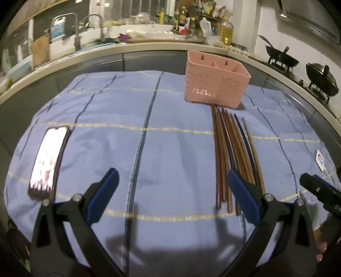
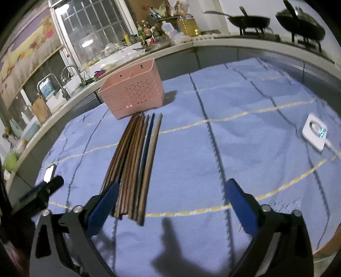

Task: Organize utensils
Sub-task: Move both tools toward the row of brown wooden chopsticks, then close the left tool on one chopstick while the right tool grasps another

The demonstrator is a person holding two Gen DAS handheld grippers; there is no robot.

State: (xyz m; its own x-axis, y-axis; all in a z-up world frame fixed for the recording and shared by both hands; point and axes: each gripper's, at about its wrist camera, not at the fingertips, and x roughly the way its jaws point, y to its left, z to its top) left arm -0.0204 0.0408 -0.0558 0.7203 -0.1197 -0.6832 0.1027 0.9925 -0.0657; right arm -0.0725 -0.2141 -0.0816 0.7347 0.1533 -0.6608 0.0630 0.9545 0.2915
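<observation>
Several brown and dark chopsticks (image 1: pixel 232 153) lie side by side on the blue cloth (image 1: pixel 149 138), pointing at a pink perforated holder (image 1: pixel 215 85) with two compartments, standing upright behind them. My left gripper (image 1: pixel 172 181) is open and empty, hovering above the cloth with its right finger over the near chopstick ends. In the right wrist view the chopsticks (image 2: pixel 136 162) and holder (image 2: pixel 132 95) sit left of centre. My right gripper (image 2: pixel 170 194) is open and empty, its left finger over the chopsticks' near ends.
A phone (image 1: pixel 49 159) lies on the cloth at the left. A small white device (image 2: pixel 315 132) with a cable lies at the right. A counter with a sink (image 1: pixel 89 40), bottles (image 1: pixel 183 19) and woks (image 1: pixel 281 57) runs behind the table.
</observation>
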